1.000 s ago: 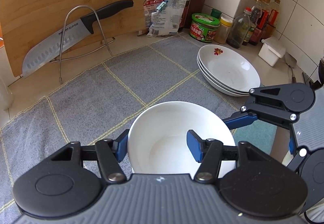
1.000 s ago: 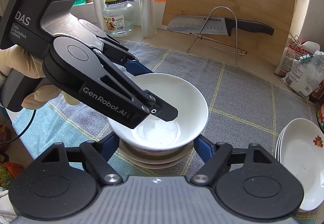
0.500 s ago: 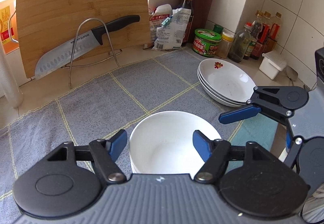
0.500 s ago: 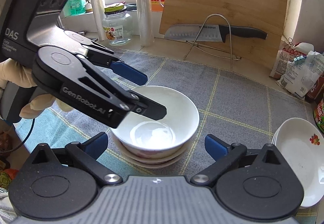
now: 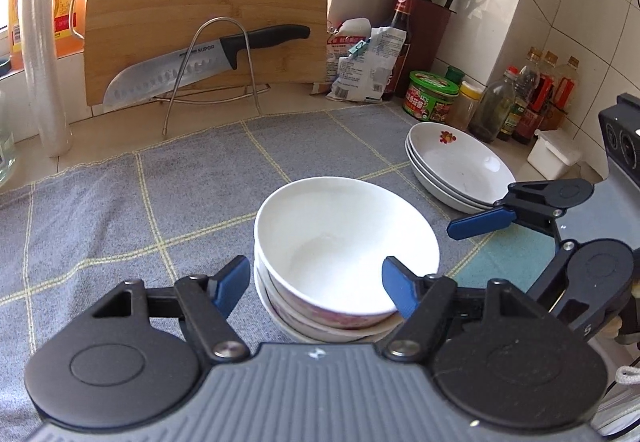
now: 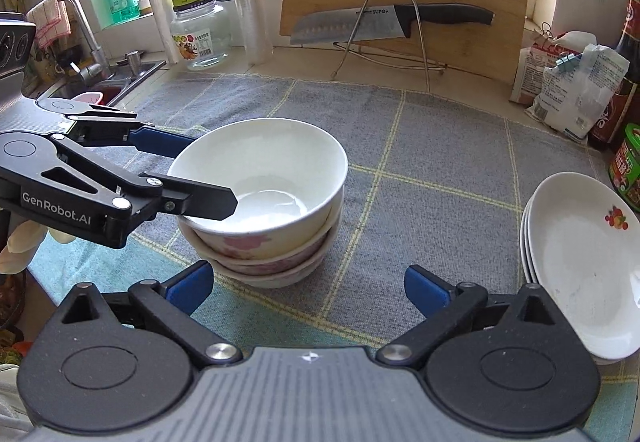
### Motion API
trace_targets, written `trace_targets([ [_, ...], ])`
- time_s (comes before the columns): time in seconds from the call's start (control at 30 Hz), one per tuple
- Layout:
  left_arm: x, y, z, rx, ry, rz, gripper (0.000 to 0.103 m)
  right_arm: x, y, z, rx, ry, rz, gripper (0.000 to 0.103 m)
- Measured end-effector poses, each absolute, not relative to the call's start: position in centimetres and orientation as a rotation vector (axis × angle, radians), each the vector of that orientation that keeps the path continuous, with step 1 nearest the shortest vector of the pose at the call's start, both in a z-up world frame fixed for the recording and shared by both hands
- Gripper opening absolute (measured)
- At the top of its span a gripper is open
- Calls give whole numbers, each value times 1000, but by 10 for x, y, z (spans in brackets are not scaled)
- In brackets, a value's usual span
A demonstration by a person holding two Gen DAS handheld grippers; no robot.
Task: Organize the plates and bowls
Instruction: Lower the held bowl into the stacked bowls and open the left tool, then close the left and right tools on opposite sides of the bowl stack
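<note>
1. A kitchen counter (image 6: pixel 460 90) under a grey checked cloth (image 6: pixel 420 170) carries two finished-looking piles: a stack of bowls (image 6: pixel 260 202) near the front edge and a stack of plates (image 6: pixel 580 250) toward the right end, well apart from each other.

2. The top bowl (image 5: pixel 344 242) sits nested and upright in the two flowered bowls beneath it; from these views it appears seated rather than carried.

3. The left gripper (image 6: pixel 192 172) reaches in from the sink side of the counter. Its jaws have just been opening and now straddle the top bowl's near rim, one finger outside the wall and one over the inside. In the left wrist view the blue pads (image 5: pixel 230 282) stand clear of the porcelain, so the grip reads as released, partly spread.

4. The right gripper (image 6: pixel 304 292) hangs at the front edge just short of the bowl stack, jaws spread as wide as they go after a recent opening, with nothing between them and nothing touched.

5. The relation that matters: the plates lie to the right of both grippers, and the right gripper is plainly the nearer. The bowls lie directly ahead of the left gripper.

6. Judged from the layout, sorting seems near complete; a clean backing-off without tipping the stack is the likely remaining concern.
</note>
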State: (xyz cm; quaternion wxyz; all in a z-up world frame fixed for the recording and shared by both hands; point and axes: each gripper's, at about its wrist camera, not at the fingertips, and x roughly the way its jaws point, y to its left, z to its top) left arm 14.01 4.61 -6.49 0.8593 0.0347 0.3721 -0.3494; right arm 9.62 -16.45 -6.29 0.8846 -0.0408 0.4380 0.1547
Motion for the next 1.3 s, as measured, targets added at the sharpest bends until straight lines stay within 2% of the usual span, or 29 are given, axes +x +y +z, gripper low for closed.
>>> trace_targets([
  [0.33, 134, 41, -61, 144, 747, -691, 74, 100, -165, -69, -103, 923, 341, 103],
  [0.47, 132, 55, -49, 74, 703, -696, 92, 103, -168, -79, -135, 929, 355, 103],
  [0.63, 116, 67, -43, 89, 692, -676, 97, 110, -170, -98, -207, 955, 389, 103],
  [0.93, 95, 61, -79, 143, 815, -532, 97, 122, -172, -116, -295, 964, 547, 103],
  [1.3, 115, 35, -129, 271, 916, -526, 97, 120, -172, -118, -374, 936, 603, 103],
])
